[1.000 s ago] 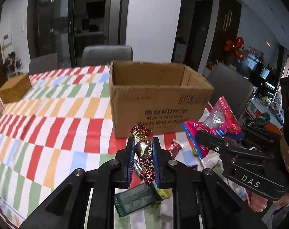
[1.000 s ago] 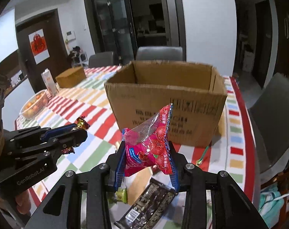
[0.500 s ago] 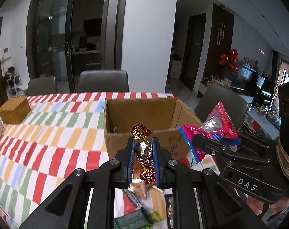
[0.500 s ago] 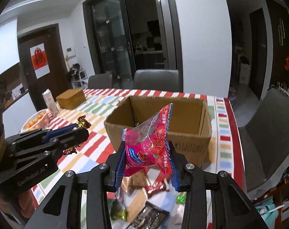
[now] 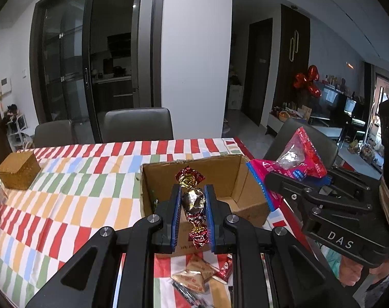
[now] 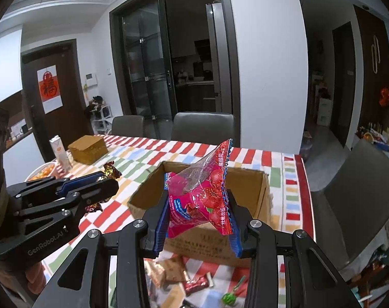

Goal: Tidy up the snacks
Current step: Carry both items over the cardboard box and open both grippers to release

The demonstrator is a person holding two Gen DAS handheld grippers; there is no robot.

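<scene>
Nearest, loose snacks (image 5: 194, 274) lie scattered on the table's near edge, beneath both grippers. The left gripper (image 5: 192, 205) is clamped on a foil-wrapped candy (image 5: 193, 201), its twisted red-and-gold ends sticking out above and below the blue pads. Beside it, the right gripper (image 6: 198, 215) is closed on a pink snack bag (image 6: 202, 200) (cherries printed on the front). Both are held just in front of and above an open cardboard box (image 5: 235, 179), which stands near the right edge of the striped tablecloth (image 5: 66, 192). Farther back, toward the far left corner, sits a small brown box (image 6: 88, 148), with a carton (image 6: 59, 151) alongside.
</scene>
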